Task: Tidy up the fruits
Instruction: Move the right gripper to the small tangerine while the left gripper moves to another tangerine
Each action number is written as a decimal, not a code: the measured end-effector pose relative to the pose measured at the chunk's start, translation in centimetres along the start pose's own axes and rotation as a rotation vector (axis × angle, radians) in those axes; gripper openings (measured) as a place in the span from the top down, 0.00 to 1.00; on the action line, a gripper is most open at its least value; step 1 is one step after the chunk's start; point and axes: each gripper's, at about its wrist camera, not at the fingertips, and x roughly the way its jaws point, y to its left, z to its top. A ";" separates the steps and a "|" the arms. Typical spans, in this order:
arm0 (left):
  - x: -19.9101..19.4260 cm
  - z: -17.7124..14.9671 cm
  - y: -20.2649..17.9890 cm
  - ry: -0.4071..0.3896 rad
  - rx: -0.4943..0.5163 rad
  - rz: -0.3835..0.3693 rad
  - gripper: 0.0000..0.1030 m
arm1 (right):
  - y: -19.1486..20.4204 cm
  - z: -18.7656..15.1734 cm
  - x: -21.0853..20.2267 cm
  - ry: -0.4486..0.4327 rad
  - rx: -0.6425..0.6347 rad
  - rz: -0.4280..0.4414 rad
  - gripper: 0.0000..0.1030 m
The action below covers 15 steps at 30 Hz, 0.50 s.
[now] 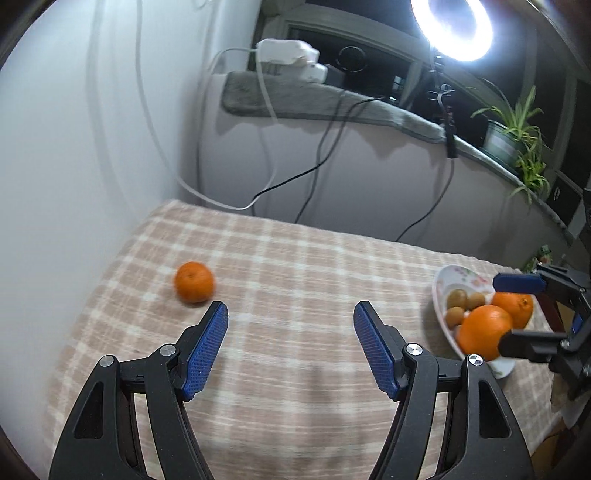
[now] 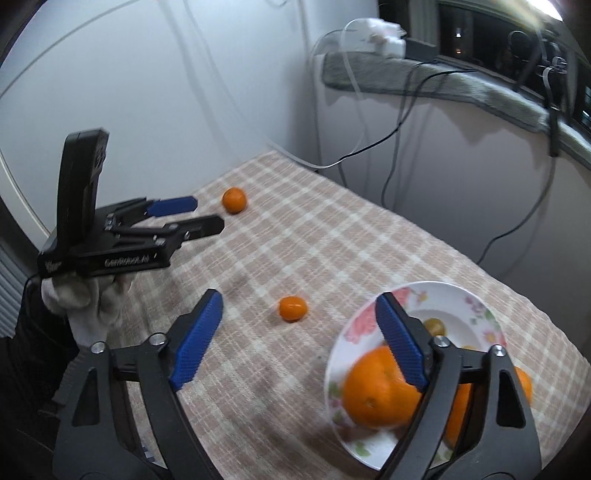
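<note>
On the checked cloth lies a tangerine, just beyond the left fingertip of my left gripper, which is open and empty. The right wrist view shows this gripper in a white-gloved hand, pointing at the far tangerine. A nearer tangerine rests on the cloth ahead of my right gripper, open with nothing between its pads. To its right, a flowered plate holds a big orange, a second orange and small brownish fruits, partly hidden by the right finger.
White walls close the table's left and far sides. Cables hang down to its far edge. A grey mat, chargers, a ring light and a potted plant sit on the ledge behind. The plate is near the right edge.
</note>
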 end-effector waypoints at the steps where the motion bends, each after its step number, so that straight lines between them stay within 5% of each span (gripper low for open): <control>1: 0.2 0.0 0.5 0.004 -0.009 0.004 0.32 | 0.2 0.0 0.5 0.009 -0.007 0.006 0.20; 15: 3.6 0.7 5.5 0.056 -0.101 0.030 0.44 | 1.7 0.3 6.8 0.166 -0.096 0.007 0.40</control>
